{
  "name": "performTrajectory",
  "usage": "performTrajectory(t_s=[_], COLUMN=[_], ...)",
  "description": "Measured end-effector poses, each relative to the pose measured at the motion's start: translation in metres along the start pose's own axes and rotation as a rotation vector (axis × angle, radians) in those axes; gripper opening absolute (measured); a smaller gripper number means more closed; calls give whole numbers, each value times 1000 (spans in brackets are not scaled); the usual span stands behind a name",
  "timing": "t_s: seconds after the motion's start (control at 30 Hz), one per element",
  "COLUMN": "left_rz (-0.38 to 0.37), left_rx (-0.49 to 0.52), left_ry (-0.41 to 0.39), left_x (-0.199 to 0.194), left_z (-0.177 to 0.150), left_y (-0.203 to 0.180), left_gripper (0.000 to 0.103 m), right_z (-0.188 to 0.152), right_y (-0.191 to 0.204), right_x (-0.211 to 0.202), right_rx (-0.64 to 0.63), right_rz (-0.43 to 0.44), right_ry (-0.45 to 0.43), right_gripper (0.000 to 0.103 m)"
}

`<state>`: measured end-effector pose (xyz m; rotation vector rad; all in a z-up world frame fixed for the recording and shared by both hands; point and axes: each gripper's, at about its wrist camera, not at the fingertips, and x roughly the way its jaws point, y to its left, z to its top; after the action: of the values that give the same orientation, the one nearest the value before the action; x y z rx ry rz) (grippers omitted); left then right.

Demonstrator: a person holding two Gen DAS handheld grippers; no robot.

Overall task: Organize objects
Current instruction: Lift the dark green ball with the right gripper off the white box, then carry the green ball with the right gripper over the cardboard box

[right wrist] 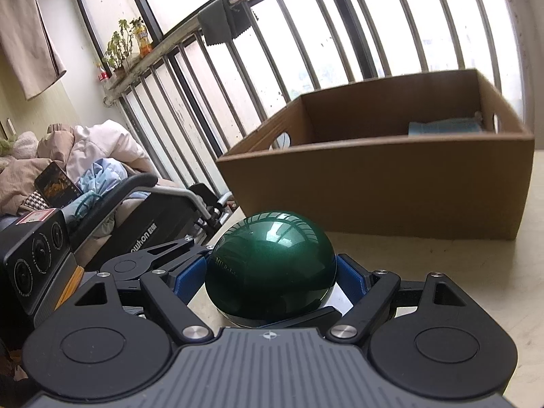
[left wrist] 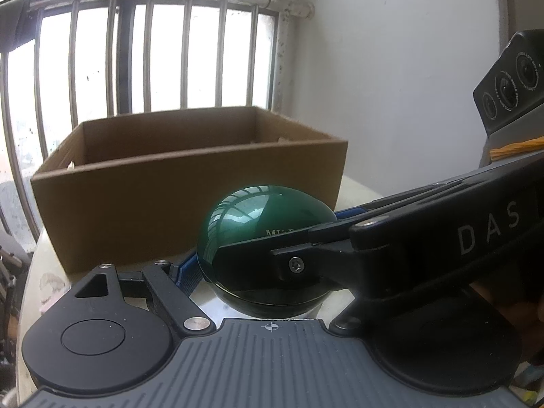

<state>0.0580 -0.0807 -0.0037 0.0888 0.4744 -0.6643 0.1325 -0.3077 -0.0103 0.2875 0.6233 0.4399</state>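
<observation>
Nearest my lenses sits the grey ribbed body of each hand-held gripper, with the black linkage arms ahead. Between the fingers of my right hand-held gripper (right wrist: 272, 272) stands a glossy green domed container (right wrist: 270, 268); blue pads (right wrist: 352, 275) press against both its flanks, so I record this one as clamped on it. My left hand-held gripper (left wrist: 258, 265) reaches for the same green domed container (left wrist: 258, 217). Its left blue pad (left wrist: 188, 273) lies against the dome; its right finger is hidden behind the right tool's black arm, which crosses the left wrist view, so I cannot tell whether it grips or merely brackets.

The container rests on the pale desk (right wrist: 476, 289), just in front of a cardboard box (right wrist: 391, 187). Its gold lettering is partly covered in the left wrist view and too curved to read in the right.

Only the right wrist view shows inside the box: a pale blue item (right wrist: 442, 127) at the far wall, indistinct. It also shows a wheelchair (right wrist: 163, 210) piled with bedding beside the desk, a cloth (right wrist: 221, 25) on the window railing and potted plants (right wrist: 120, 46) on the sill. The left wrist view gives a bare white wall (left wrist: 391, 68).
</observation>
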Motion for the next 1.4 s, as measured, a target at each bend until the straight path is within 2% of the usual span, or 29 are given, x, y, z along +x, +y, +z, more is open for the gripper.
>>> performTrajectory(t_s=[0.3,0.43,0.53,0.73,0.87,1.17,1.4], left_rz=[-9,0,-3,-42,-100,-190,-215], left_rx=[43,65,90,82,-2,-186,-240], left_ry=[-56,-71,-45,62,165,407,511], left_x=[6,16,35,91,137,219,245], left_z=[47,75,98,135,148,142,134], left_y=[-3,2,13,38,61,98,106], left_gripper=[82,82,82,82,81,81,81], right_z=[43,77,107,161,182,185,182], right_y=[-3,-8,-17,-55,-86,-140,-168], right_x=[-17,-15,-6,31,64,125,147], right_rx=[-8,-11,7,107,176,285,360], right_rz=[-17,-7,-8,-20,-48,-88,-67], right_ry=[-42,-40,-9,109,204,408,489], right_gripper=[85,85,85,85,85,85,85])
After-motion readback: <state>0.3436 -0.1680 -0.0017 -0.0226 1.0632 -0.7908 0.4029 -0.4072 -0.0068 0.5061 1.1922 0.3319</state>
